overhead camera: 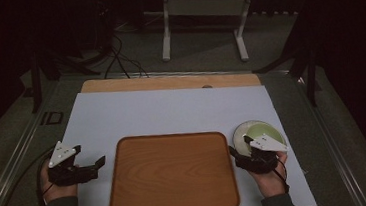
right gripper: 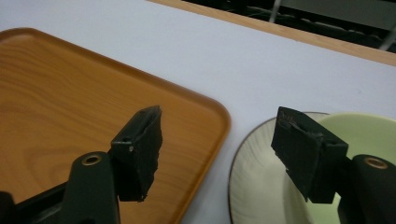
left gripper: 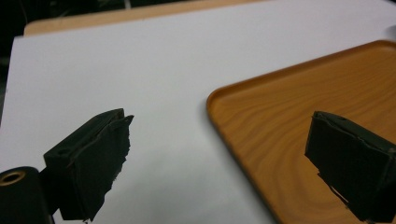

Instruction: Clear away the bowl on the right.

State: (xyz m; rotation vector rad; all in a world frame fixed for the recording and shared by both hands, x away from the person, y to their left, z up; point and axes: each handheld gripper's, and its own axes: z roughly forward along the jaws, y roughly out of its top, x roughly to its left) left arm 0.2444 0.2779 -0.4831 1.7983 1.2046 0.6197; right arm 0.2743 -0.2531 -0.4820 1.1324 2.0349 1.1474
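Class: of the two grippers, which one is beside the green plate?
The right gripper: its open jaws sit at the green plate, right of the tray. The left gripper is opposite.

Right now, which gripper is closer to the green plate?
Right. The right gripper hovers at the green plate's near-left edge, jaws open with nothing between them. The left gripper sits across the wooden tray, off its left edge.

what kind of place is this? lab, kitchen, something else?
Most likely a lab or recording room, not a kitchen. The table is a work surface under a plain white sheet, holding a wooden tray and a bowl. Cables trail over the carpeted floor, and a white equipment stand is behind, in the dark.
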